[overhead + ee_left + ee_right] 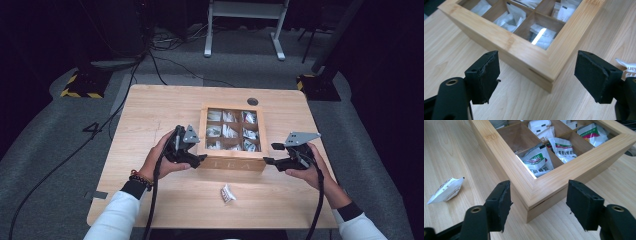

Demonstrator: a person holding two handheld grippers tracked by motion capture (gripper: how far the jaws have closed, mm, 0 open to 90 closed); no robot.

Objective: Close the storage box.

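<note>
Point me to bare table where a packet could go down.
Free: the wide strip left of the wooden box, beyond the left gripper; also the far band between box and table edge. Crowded: the near edge, with both hands, the right gripper and a loose packet.

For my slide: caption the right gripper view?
Open right claw straddles a corner of the wooden tea box.

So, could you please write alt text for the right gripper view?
The right gripper is open, its two black jaws straddling a near corner of a closed wooden tea box with sachets visible through its lid. A loose white sachet lies on the table at left.
</note>
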